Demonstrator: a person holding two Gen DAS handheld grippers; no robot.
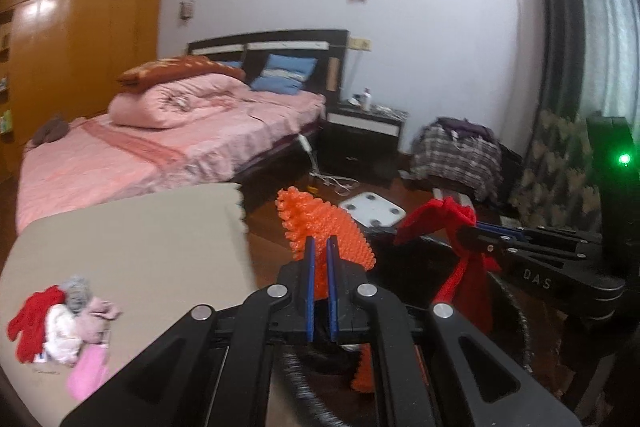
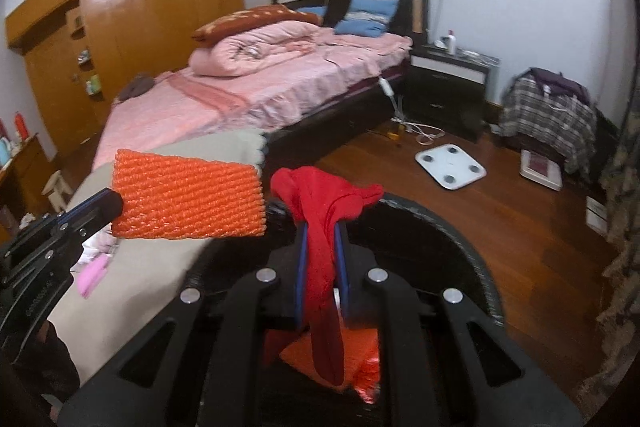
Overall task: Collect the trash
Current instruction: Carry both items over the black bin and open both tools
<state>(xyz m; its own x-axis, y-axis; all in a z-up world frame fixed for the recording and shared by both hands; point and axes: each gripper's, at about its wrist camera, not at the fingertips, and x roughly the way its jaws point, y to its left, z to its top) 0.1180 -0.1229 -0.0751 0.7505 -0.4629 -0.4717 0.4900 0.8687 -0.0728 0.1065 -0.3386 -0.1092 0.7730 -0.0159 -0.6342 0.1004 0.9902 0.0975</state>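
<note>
The left gripper points forward and slightly down, its blue-padded fingers nearly together, clamped on an orange mesh piece. The right gripper angles down more steeply just beside it, its fingers pinched on a red cloth that hangs between them.
</note>
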